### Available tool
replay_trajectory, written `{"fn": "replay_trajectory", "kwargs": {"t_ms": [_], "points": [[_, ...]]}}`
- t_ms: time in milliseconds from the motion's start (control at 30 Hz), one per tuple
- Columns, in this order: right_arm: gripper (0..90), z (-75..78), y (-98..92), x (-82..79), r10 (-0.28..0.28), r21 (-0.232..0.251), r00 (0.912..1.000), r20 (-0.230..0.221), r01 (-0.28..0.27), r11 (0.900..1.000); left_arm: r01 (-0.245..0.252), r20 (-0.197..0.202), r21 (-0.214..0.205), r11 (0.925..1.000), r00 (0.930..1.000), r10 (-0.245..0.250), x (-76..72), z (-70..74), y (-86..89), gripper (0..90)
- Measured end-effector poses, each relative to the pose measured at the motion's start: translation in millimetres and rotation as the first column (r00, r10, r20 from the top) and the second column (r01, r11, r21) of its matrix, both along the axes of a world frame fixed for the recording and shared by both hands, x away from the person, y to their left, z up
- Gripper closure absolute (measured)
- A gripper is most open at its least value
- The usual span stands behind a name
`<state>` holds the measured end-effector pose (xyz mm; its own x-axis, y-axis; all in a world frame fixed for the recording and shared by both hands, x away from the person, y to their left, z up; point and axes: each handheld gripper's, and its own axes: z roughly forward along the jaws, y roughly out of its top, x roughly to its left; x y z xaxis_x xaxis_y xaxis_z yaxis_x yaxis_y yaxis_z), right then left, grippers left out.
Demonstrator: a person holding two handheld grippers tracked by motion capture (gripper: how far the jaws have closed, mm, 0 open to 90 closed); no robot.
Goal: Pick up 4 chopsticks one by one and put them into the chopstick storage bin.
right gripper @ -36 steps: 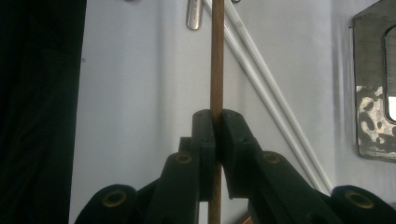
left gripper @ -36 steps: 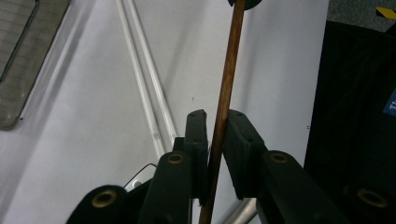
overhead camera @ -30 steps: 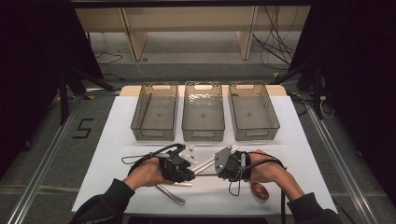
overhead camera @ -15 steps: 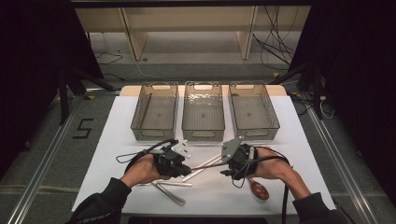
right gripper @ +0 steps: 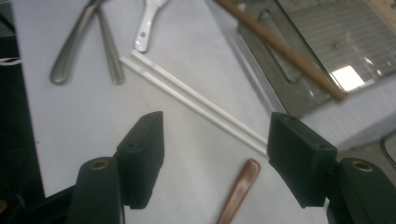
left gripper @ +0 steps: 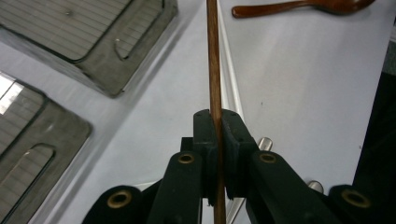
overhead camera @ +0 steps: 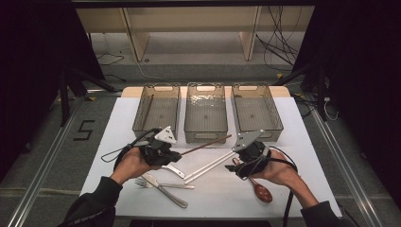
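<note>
My left gripper (overhead camera: pixel 176 153) (left gripper: pixel 215 122) is shut on a brown wooden chopstick (overhead camera: pixel 208 143) (left gripper: pixel 213 56). The stick juts out to the right, above the table, with its tip near the middle bin (overhead camera: pixel 205 113). That same chopstick (right gripper: pixel 280 49) crosses the upper part of the right gripper view. My right gripper (overhead camera: pixel 239 156) (right gripper: pixel 215 140) is open; its jaws have just been opening and nothing is between them. A pair of white chopsticks (overhead camera: pixel 208 168) (right gripper: pixel 196 100) lies on the table beneath it.
Three clear bins stand in a row at the back: the left bin (overhead camera: pixel 157 109) holds a brown stick, and there is the right bin (overhead camera: pixel 257 111). A wooden spoon (overhead camera: pixel 257 187) (left gripper: pixel 299 7) lies by the right hand. A fork and knife (overhead camera: pixel 163 185) (right gripper: pixel 70 51) lie near the front.
The two grippers have drawn apart. The right gripper's jaws have spread. The left gripper has carried the brown chopstick up and to the left.
</note>
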<state>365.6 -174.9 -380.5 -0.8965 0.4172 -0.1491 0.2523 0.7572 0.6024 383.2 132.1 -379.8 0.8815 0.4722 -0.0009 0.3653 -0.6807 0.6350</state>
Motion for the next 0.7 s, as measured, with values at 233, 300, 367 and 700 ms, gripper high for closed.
{"fn": "replay_trajectory", "kwargs": {"t_ms": [233,300,367,700], "points": [[35.5,-9.8,-13.1,-2.4,-0.123,0.068,0.9904,-0.064,0.127,0.9896,-0.096,0.02,-0.052,0.994,0.995,0.098,9.5,4.8,16.3,85.0],[35.0,-11.8,-17.0,-3.9,-0.15,0.084,0.9858,-0.077,0.156,0.9842,-0.122,0.018,-0.068,0.9903,0.9923,0.123,12.9,5.7,21.6,85.0],[34.6,-13.4,-20.5,-5.3,-0.17,0.099,0.982,-0.081,0.178,0.979,-0.14,0.026,-0.071,0.9877,0.9896,0.142,15.0,7.1,25.5,85.0],[33.4,-19.9,-31.9,-17.6,-0.218,0.127,0.9706,-0.101,0.23,0.9647,-0.244,0.027,-0.112,0.9632,0.9682,0.249,34.0,14.4,46.8,85.1]]}}
